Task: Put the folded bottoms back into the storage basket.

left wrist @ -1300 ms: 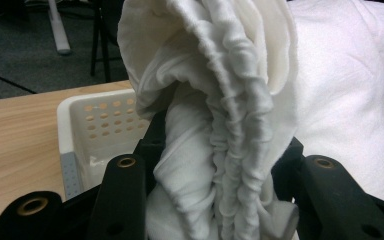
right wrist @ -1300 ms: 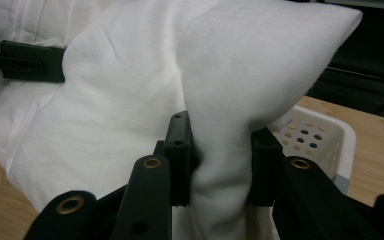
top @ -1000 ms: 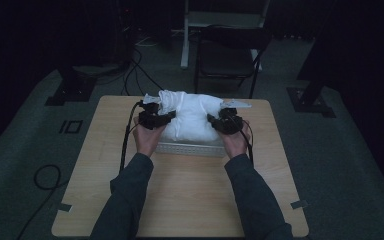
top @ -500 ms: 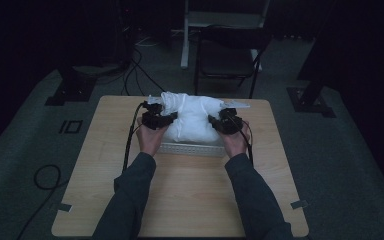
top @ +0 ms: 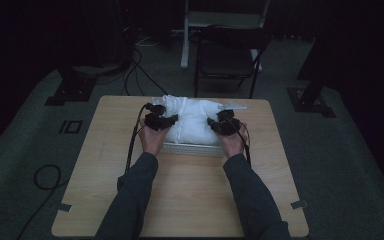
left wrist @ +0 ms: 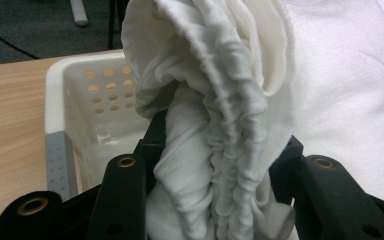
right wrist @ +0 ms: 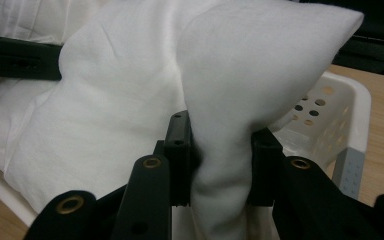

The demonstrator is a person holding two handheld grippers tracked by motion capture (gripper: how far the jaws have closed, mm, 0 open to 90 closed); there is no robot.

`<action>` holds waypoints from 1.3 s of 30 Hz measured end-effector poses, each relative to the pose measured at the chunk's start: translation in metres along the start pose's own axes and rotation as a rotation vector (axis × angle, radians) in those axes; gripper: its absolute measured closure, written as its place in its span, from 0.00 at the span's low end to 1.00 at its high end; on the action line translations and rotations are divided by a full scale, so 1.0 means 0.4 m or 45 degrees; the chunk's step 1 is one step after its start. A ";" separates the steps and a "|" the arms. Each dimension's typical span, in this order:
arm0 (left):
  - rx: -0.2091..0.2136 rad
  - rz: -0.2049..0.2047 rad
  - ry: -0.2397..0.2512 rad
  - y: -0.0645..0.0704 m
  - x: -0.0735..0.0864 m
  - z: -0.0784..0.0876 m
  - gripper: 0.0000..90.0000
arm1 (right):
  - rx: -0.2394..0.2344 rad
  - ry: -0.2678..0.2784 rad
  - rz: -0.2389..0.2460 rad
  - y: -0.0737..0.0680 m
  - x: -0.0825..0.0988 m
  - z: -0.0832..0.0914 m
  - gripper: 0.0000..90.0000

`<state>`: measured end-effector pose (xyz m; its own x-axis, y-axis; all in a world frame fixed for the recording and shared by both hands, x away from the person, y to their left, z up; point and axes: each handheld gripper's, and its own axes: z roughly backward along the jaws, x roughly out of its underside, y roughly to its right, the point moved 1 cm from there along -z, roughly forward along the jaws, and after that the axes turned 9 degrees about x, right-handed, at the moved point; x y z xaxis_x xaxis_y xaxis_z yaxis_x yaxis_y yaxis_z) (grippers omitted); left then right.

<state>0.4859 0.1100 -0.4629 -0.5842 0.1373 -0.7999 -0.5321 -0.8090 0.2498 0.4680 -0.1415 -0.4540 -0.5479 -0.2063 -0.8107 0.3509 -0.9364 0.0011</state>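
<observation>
Work in hand: a bulky white cloth [top: 192, 122] is held over a white perforated basket [top: 190, 148] at the far middle of the table, partly inside it
Left gripper [top: 160, 121]: jaws clamped on a gathered, pleated fold at the cloth's left end [left wrist: 215, 150]; fabric fills the gap between the jaws
Right gripper [top: 224, 125]: jaws clamped on a smoother corner fold at the cloth's right end [right wrist: 225, 165], which stands up in a peak above the jaws
Cloth handling: judged soft and light, with no stiffness of its own; it sags and bunches between the two grip points, and loose parts will drape over the basket rim unless tucked in
Slip risk: low; the weave looks matte, and a bunched fold gives the jaws plenty to bite
Where to hold: at the two opposite ends, as now; a thick gathered fold is safer than a single layer, which could pull free
Basket: rigid plastic with rows of round holes in the wall [left wrist: 102, 90] and a grey handle panel [left wrist: 59, 162]; probably light enough to shift if the cloth drags on it
Surface: pale wood-grain table [top: 190, 200], flat and bare around the basket
Room: dim, grey carpeted floor [top: 25, 150] with trailing cables [top: 45, 176], a dark chair [top: 227, 55] beyond the table, and black stand bases at both sides
</observation>
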 end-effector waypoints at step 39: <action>-0.129 -0.026 -0.178 0.030 0.062 -0.067 0.59 | 0.085 -0.156 0.069 -0.003 0.082 -0.060 0.75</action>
<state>0.4814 0.0882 -0.4943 -0.6573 0.2266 -0.7188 -0.4842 -0.8578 0.1723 0.4679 -0.1403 -0.4947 -0.6198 -0.2863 -0.7307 0.3335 -0.9389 0.0850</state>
